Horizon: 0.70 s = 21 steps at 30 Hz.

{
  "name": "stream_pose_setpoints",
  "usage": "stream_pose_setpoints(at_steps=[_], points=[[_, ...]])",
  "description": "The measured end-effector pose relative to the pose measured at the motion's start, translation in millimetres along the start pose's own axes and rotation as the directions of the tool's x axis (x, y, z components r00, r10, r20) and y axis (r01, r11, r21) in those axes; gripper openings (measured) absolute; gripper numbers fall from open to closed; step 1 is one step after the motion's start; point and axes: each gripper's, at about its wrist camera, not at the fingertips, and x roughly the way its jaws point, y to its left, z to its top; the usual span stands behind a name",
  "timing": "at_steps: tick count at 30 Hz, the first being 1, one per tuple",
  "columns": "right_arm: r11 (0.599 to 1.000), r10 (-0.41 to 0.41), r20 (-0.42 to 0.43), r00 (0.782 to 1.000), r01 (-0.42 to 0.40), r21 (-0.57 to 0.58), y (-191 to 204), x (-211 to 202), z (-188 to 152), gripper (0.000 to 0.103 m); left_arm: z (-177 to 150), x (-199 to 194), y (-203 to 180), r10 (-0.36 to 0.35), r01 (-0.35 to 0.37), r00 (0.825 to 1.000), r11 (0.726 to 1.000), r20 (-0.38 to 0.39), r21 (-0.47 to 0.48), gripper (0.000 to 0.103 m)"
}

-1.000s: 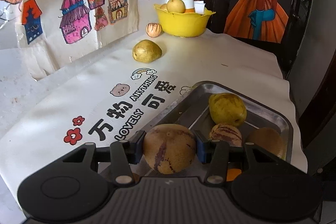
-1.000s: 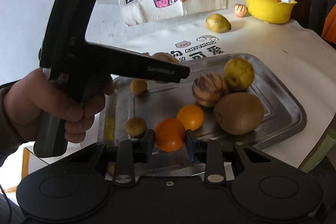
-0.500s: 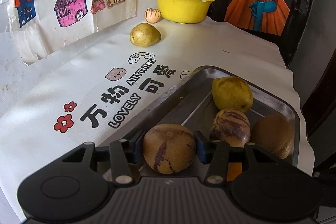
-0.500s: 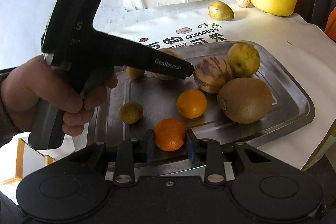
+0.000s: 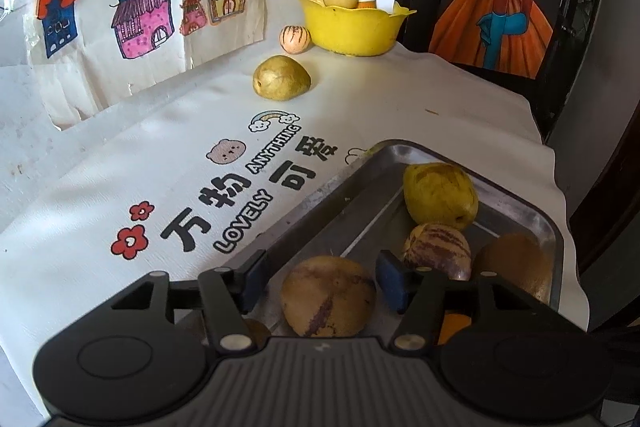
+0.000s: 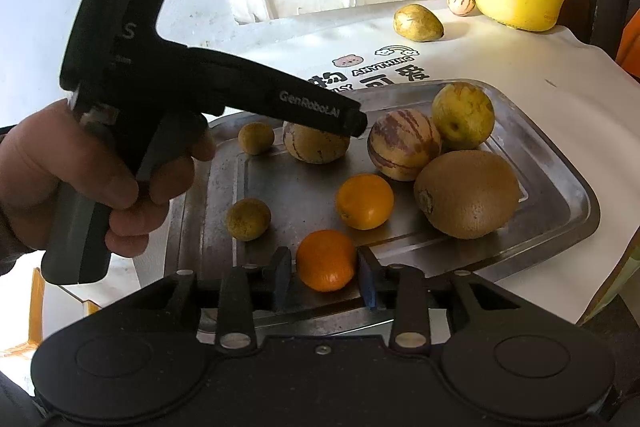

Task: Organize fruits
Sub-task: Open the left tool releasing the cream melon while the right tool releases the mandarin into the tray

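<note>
A steel tray (image 6: 560,163) holds several fruits. My left gripper (image 5: 322,279) is open, its pads apart from the brown striped melon (image 5: 328,295) that rests on the tray; it also shows in the right wrist view (image 6: 316,147). My right gripper (image 6: 325,273) is open around an orange (image 6: 326,259) lying at the tray's near edge. On the tray are also a second orange (image 6: 365,201), a kiwi (image 6: 468,193), a purple-striped melon (image 6: 404,145), a yellow pear (image 6: 463,115) and two small brown fruits (image 6: 248,219).
On the white cloth beyond the tray lie a yellow-green pear (image 5: 281,78) and a small striped fruit (image 5: 295,39). A yellow bowl (image 5: 352,27) with fruit stands at the back by the wall. The table edge runs along the right.
Both grippers have opened. The left has let go of the striped melon and the right has let go of the orange, both now resting on the tray.
</note>
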Motion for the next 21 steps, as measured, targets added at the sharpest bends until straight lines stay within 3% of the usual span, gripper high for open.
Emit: stream_pose_setpoints(at_steps=[15,19,21], points=[[1.000,-0.012,0.031,0.999,0.012,-0.001,3,-9,3,0.052,7,-13,2,0.005,-0.005,0.999,1.000,0.033,-0.011,0.072],[1.000,-0.024,0.058,0.998,0.024,-0.002,5,-15,5,0.081,9,-21,4,-0.002,0.003,0.999,1.000,0.053,-0.020,0.081],[0.999,-0.032,0.077,0.997,0.033,-0.010,7,-19,5,0.085,9,-23,6,-0.007,0.009,0.998,1.000,0.057,-0.027,0.083]])
